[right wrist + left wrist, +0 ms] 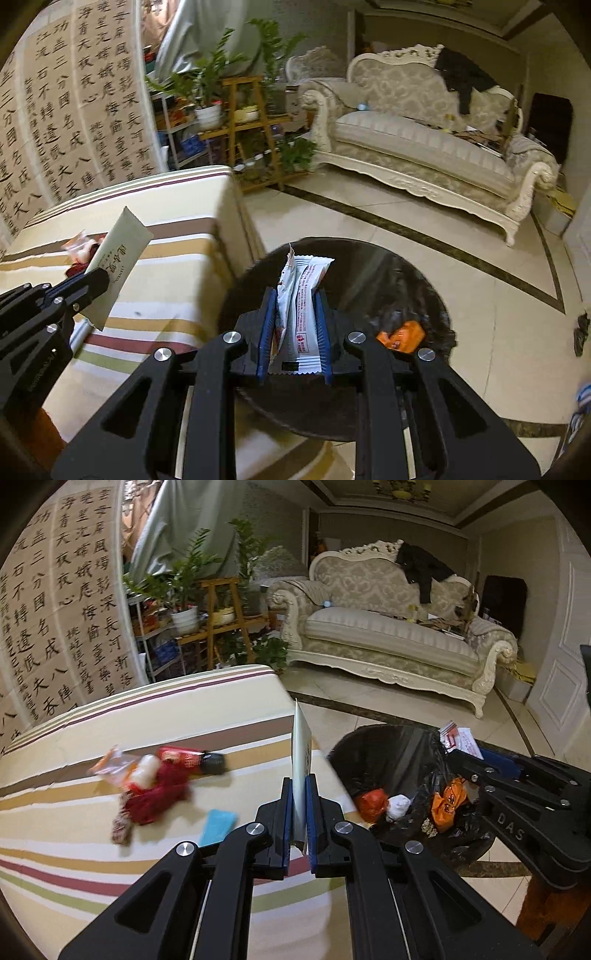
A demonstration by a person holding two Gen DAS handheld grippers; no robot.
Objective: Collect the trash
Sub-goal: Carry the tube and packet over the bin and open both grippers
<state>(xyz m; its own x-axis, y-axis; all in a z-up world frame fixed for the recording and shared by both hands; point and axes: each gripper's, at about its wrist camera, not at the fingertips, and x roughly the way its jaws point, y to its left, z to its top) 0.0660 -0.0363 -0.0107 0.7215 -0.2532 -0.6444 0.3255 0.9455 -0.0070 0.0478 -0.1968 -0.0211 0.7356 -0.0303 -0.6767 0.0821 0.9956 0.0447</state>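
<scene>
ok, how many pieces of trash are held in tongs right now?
2. The left tongs grip a pale flat packet over the striped table's edge; the right tongs grip a white wrapper above the black bin.

My left gripper [300, 794] clamped on a packet, over table edge — right gripper [295, 314] pinching a wrapper, above bin.

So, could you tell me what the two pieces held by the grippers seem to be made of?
The flat packet in the left gripper looks like stiff matte paper or card: it stands straight. The wrapper in the right gripper looks like thin glossy plastic film, creased, with crimped ends.
</scene>
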